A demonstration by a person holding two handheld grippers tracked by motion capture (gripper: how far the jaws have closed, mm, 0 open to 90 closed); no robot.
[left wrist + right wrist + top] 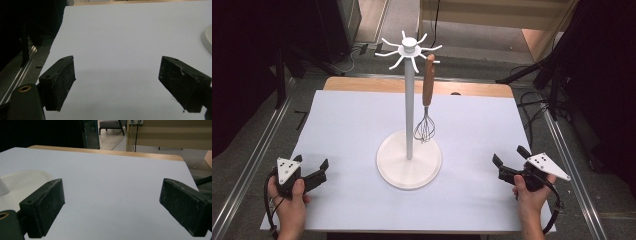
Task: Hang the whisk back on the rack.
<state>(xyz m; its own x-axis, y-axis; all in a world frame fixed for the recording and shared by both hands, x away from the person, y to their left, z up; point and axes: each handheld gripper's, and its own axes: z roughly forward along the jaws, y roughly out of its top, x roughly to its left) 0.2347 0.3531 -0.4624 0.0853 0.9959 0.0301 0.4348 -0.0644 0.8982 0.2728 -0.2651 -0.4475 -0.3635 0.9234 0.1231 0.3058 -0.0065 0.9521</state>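
A whisk [427, 100] is hanging from the stand [409, 160] at table centre; left gripper [311, 169] and right gripper [508, 161] jaws are standing wide open, holding nothing.

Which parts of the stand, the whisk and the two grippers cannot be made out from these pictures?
- Hook that holds the whisk: high view, too small and hidden by the handle's top.
- Stand: left gripper view shows a sliver of its base, cut by the right edge; in the right gripper view a jaw covers part.
- Left gripper and right gripper: their undersides, hidden in the high view by the hands.
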